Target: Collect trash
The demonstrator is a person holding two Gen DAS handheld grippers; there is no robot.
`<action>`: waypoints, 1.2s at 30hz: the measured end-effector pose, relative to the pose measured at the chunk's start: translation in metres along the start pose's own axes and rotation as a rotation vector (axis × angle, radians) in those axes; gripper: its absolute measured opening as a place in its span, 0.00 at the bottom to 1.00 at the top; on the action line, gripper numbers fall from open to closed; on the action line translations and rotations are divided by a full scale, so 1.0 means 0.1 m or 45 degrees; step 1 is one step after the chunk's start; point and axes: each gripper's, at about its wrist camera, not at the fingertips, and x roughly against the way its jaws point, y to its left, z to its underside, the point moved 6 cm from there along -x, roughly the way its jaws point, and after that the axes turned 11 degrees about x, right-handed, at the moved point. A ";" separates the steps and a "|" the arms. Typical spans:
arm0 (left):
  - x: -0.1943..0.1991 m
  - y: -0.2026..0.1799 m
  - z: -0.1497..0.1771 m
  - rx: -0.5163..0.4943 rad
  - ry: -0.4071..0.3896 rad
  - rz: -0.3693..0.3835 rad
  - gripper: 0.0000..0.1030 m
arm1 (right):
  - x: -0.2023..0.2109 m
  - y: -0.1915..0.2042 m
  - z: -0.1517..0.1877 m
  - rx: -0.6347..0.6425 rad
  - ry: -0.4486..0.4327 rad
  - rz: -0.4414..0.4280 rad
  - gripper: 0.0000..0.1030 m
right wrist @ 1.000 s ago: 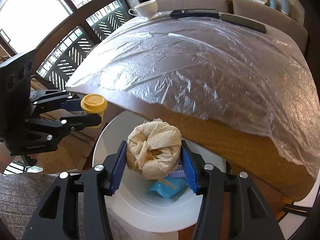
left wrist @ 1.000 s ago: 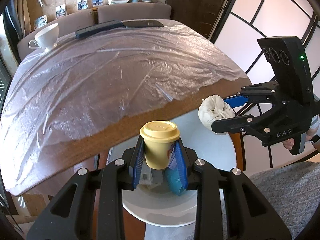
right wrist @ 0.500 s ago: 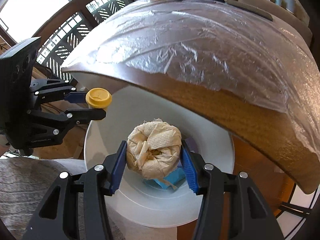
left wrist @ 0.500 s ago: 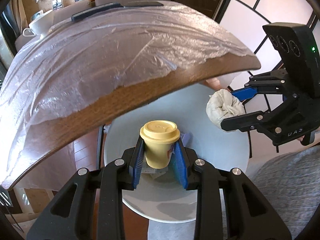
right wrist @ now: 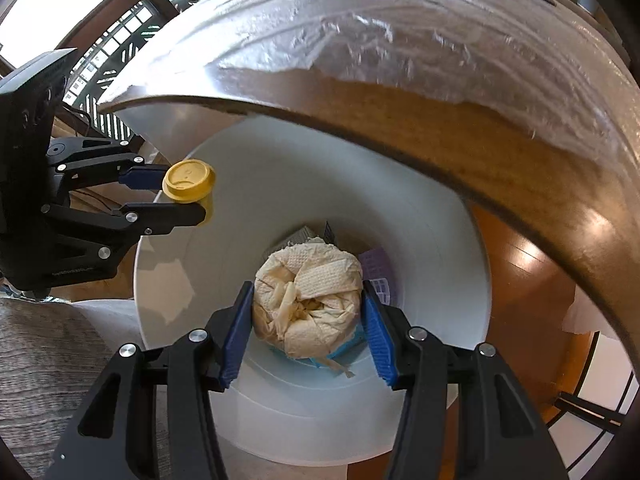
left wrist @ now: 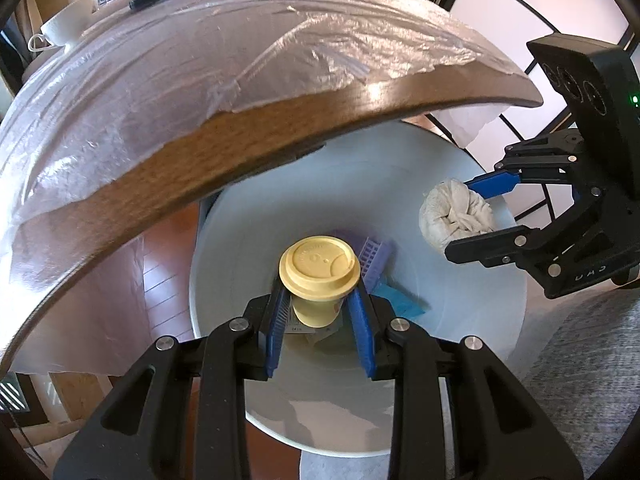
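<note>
Tongs on the left [left wrist: 320,320] grip a yellow lidded cup [left wrist: 318,280] over the white bin [left wrist: 480,320], just beside the wooden surface [left wrist: 240,152] under plastic sheet [left wrist: 200,60]. The right tongs [right wrist: 306,320] clamp a crumpled paper wad [right wrist: 308,304] above the same bin, where blue and purple scraps [left wrist: 376,260] lie.

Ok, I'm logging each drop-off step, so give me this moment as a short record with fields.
left claw: shut on yellow lidded cup, above the bin
right claw: shut on crumpled paper wad, above the bin
white bin: open, beside the table edge
bin contents: blue wrapper, purple tray
table: wooden, plastic sheet over the top
</note>
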 end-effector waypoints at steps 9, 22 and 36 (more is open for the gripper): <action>-0.10 0.02 0.03 0.002 0.020 -0.031 0.63 | -0.03 0.00 0.05 0.002 0.034 0.048 0.74; 1.21 0.01 -0.66 -0.042 -0.342 0.096 0.97 | 1.28 -0.01 -0.64 0.125 -0.346 0.162 0.96; 0.63 1.83 -2.17 0.512 -0.511 -0.339 0.99 | 0.99 -2.53 -1.61 -0.405 -0.360 0.595 0.96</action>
